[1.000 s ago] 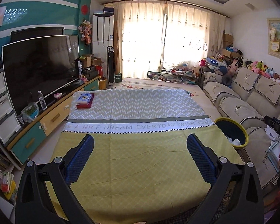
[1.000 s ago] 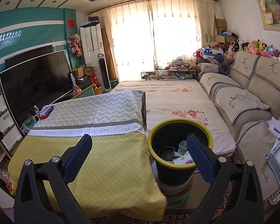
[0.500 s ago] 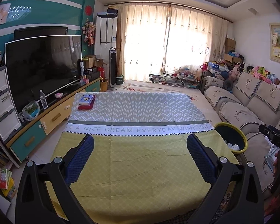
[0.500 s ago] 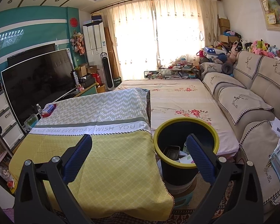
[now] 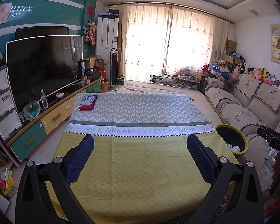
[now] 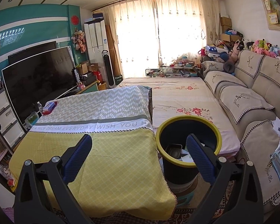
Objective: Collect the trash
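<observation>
Left hand-held gripper [image 5: 140, 145]: released, nothing held between the spread blue pads; it is raised over the near yellow part of the bench [image 5: 140, 177].
Right hand-held gripper [image 6: 139, 145]: released and empty, held above the gap between the bench edge and the trash bin [image 6: 188, 123].
Trash bin: black with a yellow rim, set beside the bench's right corner on a low stool; a dark tray [image 6: 173, 149] and white scraps are seen inside it.
Trash left to collect: none can be made out on the cloth; only a red box with booklets [image 5: 87, 102] is seen at the far left corner, and whether it counts as trash cannot be told.
Step in hand: judged to be a search for remaining litter.
Advice: the bench and the floor around it should be scanned before any reach is begun, with both grippers kept released; the far box would best be approached from the left side.
</observation>
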